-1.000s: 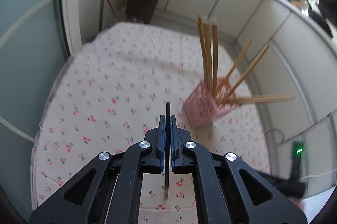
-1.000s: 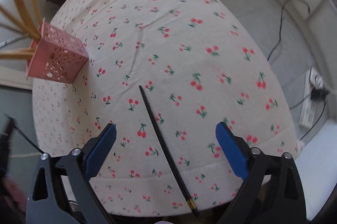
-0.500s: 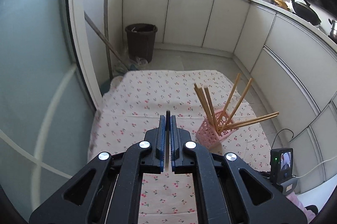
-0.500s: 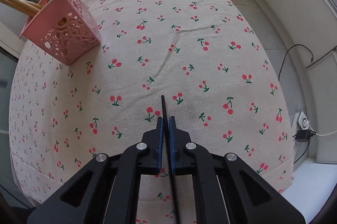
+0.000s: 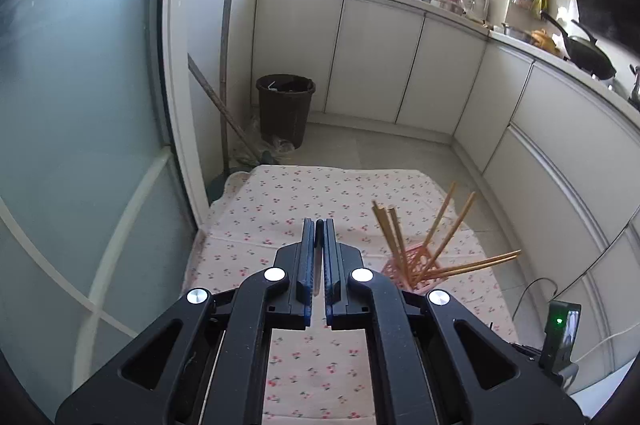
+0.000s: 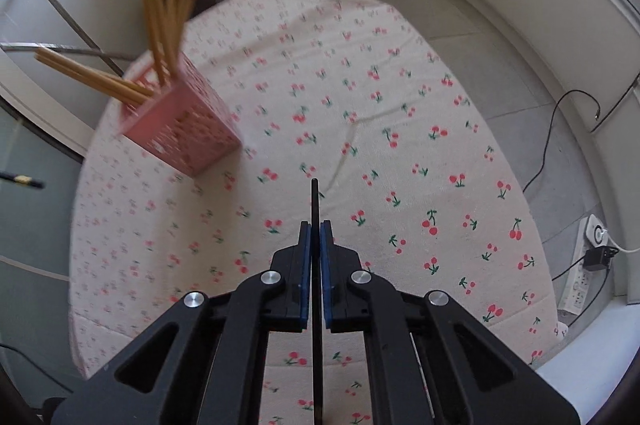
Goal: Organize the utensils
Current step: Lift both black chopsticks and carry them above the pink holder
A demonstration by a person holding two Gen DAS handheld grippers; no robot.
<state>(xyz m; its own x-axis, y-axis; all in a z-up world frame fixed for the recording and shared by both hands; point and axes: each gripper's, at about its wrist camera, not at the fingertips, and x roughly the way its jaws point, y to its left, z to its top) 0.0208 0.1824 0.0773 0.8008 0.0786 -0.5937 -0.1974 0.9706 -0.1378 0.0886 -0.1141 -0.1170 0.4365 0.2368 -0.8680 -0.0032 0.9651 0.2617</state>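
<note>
Both tools carry 1 black chopstick each, next step is dropping them into the pink holder.

Left tool (image 5: 319, 225): pads pressed together, pinching a black chopstick (image 5: 319, 230) whose tip just pokes out past the pads. Tool is angled moderately downward, held high above the cloth-covered surface (image 5: 280, 201), with the pink holder (image 5: 416, 267) below and to its right.

Right tool (image 6: 315, 225): jaws have just been closing and are now clamped on the other black chopstick (image 6: 314, 201), which runs straight through the pads and sticks out ahead. This tool points steeply down at the surface (image 6: 400, 153); the holder (image 6: 188, 133) sits up-left of it, well apart. Blur suggests the hand is moving.

The holder already has several wooden chopsticks (image 6: 160, 9) splayed out in all directions, some nearly level.

To do it well, I judge: bring 1 tool at a time over the holder's mouth, tilt the stick close to upright, aim for a gap between the wooden ones, lower the tip inside before letting go. Bumping the splayed sticks could tip the light holder.
</note>
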